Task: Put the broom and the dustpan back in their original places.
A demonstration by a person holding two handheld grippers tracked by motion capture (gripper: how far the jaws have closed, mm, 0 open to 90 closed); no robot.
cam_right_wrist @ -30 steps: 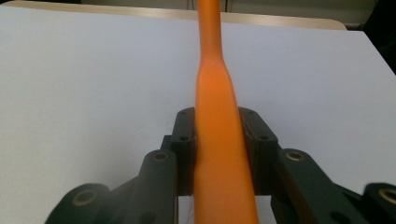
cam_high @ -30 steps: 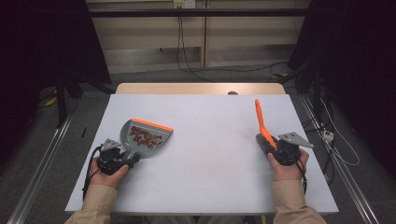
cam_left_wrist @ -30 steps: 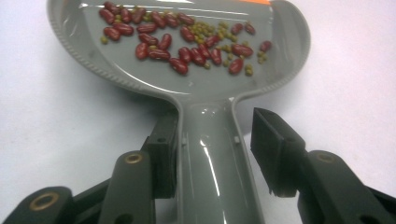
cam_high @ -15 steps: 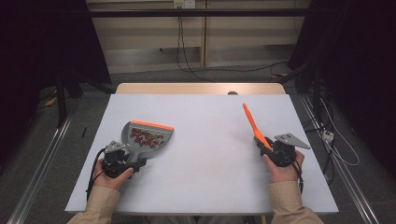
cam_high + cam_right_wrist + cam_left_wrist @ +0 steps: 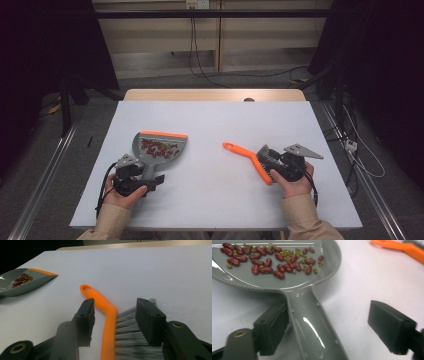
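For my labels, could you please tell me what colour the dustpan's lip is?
Orange, on a grey dustpan; the high view shows it best.

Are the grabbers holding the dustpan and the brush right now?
No. Both have just been opening: the left gripper straddles the dustpan handle, the right gripper straddles the brush, gripping neither.

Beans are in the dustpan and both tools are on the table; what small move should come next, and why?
Probably draw both grippers back. The left gripper has just been opening around the dustpan handle, one pad clear; the right gripper has just been opening beside the brush. Both tools lie on the table.
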